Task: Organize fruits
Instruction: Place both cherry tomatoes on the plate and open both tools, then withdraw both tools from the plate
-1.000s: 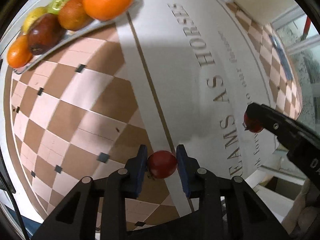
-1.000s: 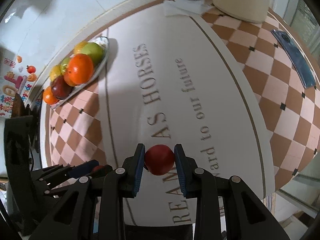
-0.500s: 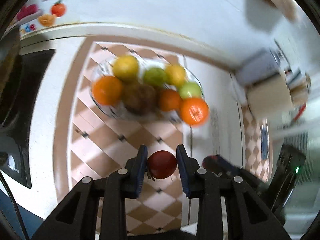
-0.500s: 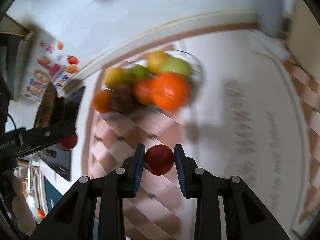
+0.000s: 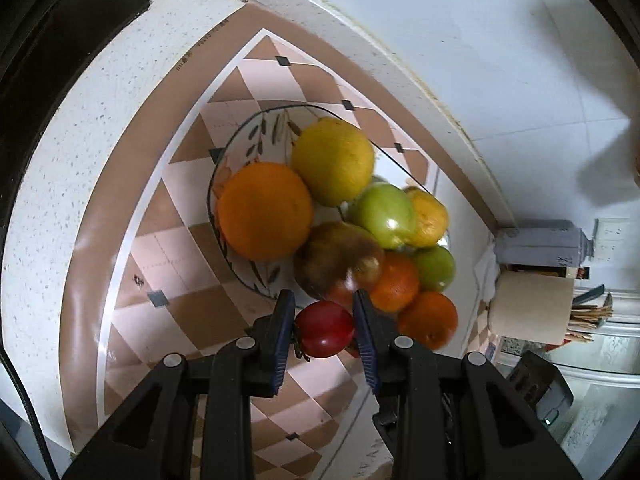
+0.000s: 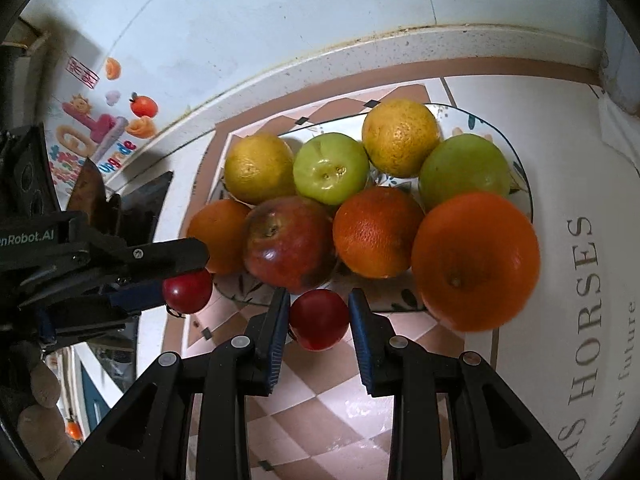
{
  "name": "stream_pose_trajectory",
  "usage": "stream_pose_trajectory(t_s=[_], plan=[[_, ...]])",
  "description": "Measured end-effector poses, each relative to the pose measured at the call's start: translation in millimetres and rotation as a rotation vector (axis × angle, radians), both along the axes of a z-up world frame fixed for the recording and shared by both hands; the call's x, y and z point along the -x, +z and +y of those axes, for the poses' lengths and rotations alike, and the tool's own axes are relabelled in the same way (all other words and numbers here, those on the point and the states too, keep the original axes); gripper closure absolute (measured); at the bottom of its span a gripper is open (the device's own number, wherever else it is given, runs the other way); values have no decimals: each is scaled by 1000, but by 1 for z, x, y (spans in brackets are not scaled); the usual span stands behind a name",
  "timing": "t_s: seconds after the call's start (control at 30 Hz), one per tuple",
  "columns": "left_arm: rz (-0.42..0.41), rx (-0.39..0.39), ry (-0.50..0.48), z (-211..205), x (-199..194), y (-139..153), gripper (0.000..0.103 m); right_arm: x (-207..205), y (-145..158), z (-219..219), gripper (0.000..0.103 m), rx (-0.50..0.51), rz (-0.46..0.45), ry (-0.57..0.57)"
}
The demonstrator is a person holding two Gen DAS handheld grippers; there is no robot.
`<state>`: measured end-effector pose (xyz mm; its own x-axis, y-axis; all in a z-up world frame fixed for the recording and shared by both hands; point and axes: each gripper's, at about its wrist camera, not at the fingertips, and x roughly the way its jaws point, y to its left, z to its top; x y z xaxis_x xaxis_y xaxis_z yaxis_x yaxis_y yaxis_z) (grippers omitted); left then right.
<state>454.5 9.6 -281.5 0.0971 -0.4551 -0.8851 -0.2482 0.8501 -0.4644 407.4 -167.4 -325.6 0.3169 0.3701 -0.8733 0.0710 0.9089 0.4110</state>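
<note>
My left gripper (image 5: 324, 330) is shut on a small red fruit (image 5: 325, 328) and holds it at the near rim of the glass fruit plate (image 5: 256, 124). It also shows in the right wrist view (image 6: 176, 276) with its red fruit (image 6: 187, 291) at the plate's left edge. My right gripper (image 6: 319, 320) is shut on a second small red fruit (image 6: 319, 319) just in front of the plate (image 6: 520, 176). The plate holds oranges (image 6: 474, 260), yellow citrus (image 6: 259, 168), green apples (image 6: 330, 168) and a red apple (image 6: 288, 242).
The plate sits on a checked tablecloth (image 6: 340, 432) near the white wall (image 6: 280, 12). A dark stove top (image 5: 60, 40) lies to the left. A grey container (image 5: 540, 246) and a paper roll (image 5: 528, 304) stand to the right.
Both grippers have moved closer to the plate with their red fruits still held. The plate now fills more of each view.
</note>
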Motion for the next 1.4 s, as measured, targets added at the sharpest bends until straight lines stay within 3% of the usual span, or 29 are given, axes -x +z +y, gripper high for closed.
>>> stream_pose_trajectory(t_s=[0.33, 0.43, 0.5, 0.67, 0.83, 1.0, 1.07, 1.17, 1.4], plan=[[17, -71, -27, -5, -13, -21, 75, -8, -3, 2, 67, 40, -1, 19], [21, -75, -21, -3, -15, -23, 74, -6, -1, 3, 55, 52, -3, 27], [23, -77, -22, -4, -16, -22, 74, -6, -1, 3, 42, 46, -1, 22], [19, -118, -44, -8, -16, -17, 71, 0, 8, 0, 40, 44, 2, 22], [-39, -232, -100, -12, -3, 3, 70, 15, 35, -10, 19, 88, -12, 27], [-117, -393, -179, -18, 19, 23, 51, 30, 59, -31, 10, 181, 0, 5], [-141, -450, -208, -21, 30, 30, 31, 33, 67, -40, 8, 212, 7, -6], [-181, -515, -229, -26, 43, 41, 10, 37, 78, -54, 7, 252, -3, -17], [-246, -558, -218, -34, 62, 63, 8, 49, 107, -69, 4, 284, -51, -20]])
